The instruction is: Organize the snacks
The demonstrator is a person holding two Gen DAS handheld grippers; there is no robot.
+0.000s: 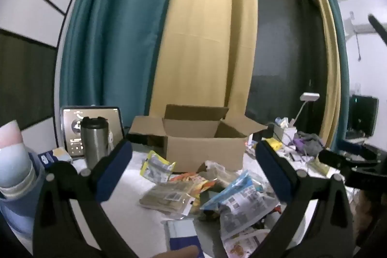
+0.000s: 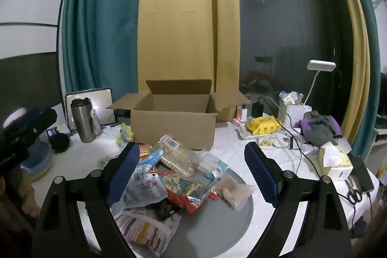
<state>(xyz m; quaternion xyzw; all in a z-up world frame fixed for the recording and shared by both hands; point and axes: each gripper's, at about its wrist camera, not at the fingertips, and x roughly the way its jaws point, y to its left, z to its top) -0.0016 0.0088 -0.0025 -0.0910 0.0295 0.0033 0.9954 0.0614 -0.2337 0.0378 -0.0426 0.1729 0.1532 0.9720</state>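
An open cardboard box [image 1: 204, 149] [image 2: 173, 123] stands at the back of the white table, flaps up, its inside looking empty. In front of it lies a heap of snack packets [image 1: 212, 192] [image 2: 174, 183], partly on a grey round mat [image 2: 232, 217]. A yellow pouch [image 1: 157, 166] [image 2: 124, 134] lies alone beside the box's left corner. My left gripper [image 1: 193, 156] is open, held level above the heap with nothing between its blue pads. My right gripper [image 2: 191, 156] is open too, tilted down over the heap, not touching any packet.
A steel tumbler [image 1: 94, 142] [image 2: 83, 120] and a tablet [image 2: 104, 108] stand at the back left. On the right are a yellow pack [image 2: 262, 126], a white basket [image 2: 290, 113], a desk lamp [image 2: 320, 65], cables, clothes [image 2: 319, 128] and a tissue box [image 2: 336, 161]. Curtains hang behind.
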